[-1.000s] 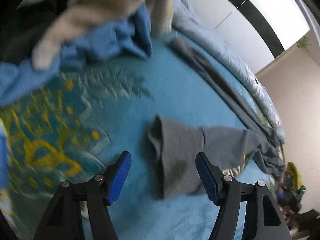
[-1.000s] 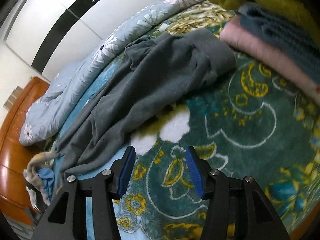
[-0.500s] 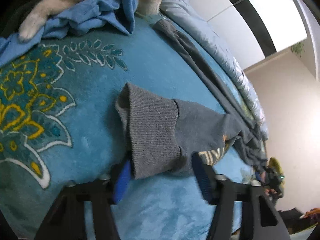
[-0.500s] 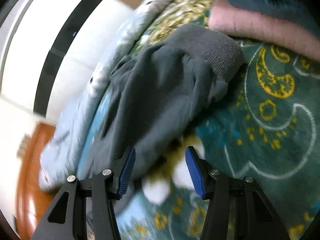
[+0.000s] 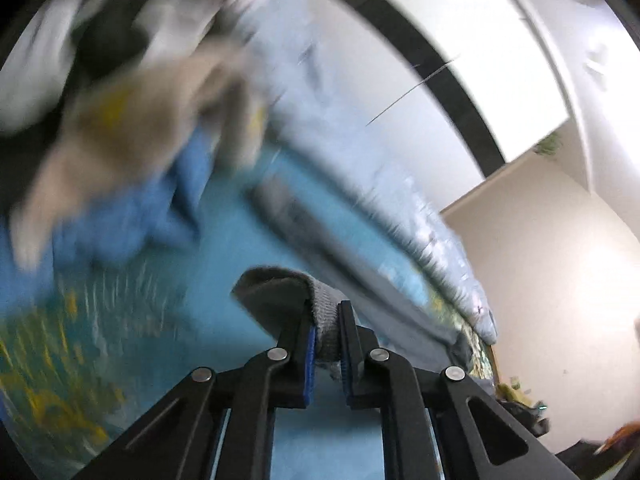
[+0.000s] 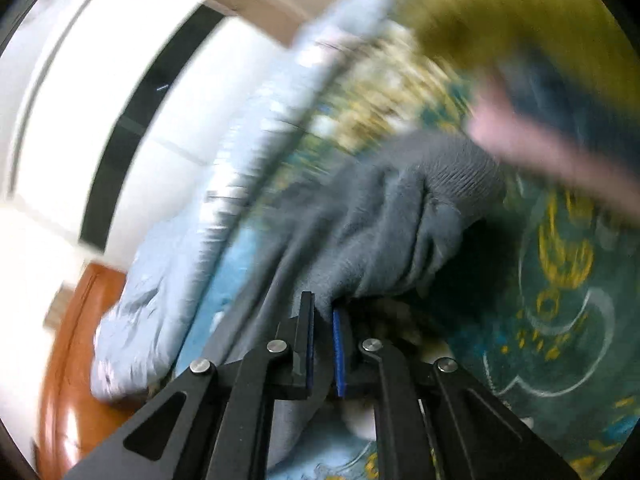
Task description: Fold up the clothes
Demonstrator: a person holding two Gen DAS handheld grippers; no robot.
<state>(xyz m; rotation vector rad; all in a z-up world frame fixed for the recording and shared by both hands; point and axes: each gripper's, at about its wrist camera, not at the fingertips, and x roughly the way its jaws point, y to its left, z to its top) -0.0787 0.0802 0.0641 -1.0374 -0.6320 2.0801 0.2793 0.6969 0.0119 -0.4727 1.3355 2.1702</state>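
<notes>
A grey sweatshirt lies stretched across the teal patterned blanket (image 5: 168, 312). In the left wrist view its ribbed sleeve cuff (image 5: 276, 284) is lifted off the blanket, and my left gripper (image 5: 326, 312) is closing, its blue pads pressing the cuff between them. In the right wrist view the grey sweatshirt (image 6: 384, 216) bunches up with another ribbed cuff (image 6: 460, 176) at its far end. My right gripper (image 6: 322, 304) is closing too, pinching a fold of that grey fabric. Both views are blurred by motion.
A heap of blue (image 5: 132, 216) and beige (image 5: 132, 120) clothes lies at the left end of the bed. A pale-blue quilt (image 5: 360, 168) runs along the far side. Folded pink (image 6: 540, 152) and yellow-green (image 6: 500, 8) items are stacked at the right. A wooden bed frame (image 6: 68, 340) shows lower left.
Both grippers went from open to shut on the grey sweatshirt. The left one closed on the cuff and lifted it; the right one moved onto the grey fabric and pinched it.
</notes>
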